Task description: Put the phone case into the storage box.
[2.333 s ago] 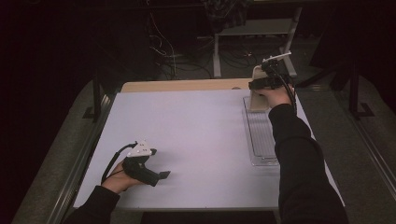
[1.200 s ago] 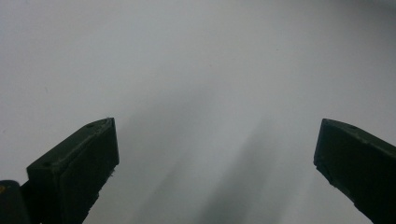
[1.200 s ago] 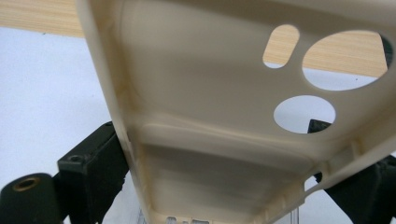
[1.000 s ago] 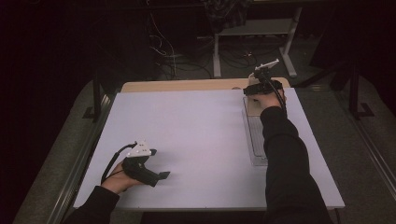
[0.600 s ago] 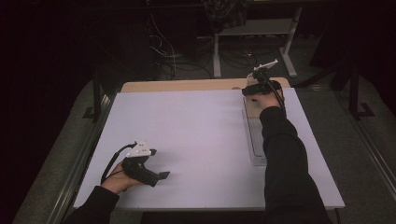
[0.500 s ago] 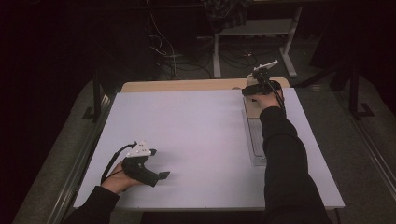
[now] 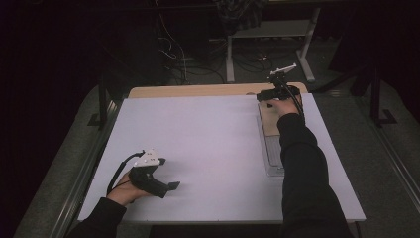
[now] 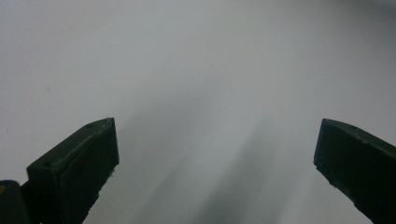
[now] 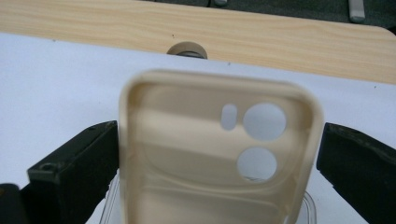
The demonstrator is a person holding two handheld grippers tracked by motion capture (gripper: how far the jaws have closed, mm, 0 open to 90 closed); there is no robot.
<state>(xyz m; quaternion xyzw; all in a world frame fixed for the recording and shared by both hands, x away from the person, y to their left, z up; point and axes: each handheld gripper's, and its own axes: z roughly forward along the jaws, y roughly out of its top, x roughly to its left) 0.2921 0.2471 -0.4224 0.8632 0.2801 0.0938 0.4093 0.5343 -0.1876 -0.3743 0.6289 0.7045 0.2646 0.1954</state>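
Beige silicone phone case [image 9: 219, 154] sits right between the black jaws of our right gripper [image 9: 219, 163], open side up with its camera cutouts toward the far end. The jaws have just been opening; they now flank the case's long sides, and we can't tell if the pads touch it. It lies on a clear tray [image 7: 270, 148] at the far right of the white table [image 7: 213, 144]. Our left gripper [image 8: 217, 154] rests near the front left, jaws wide apart over bare tabletop.
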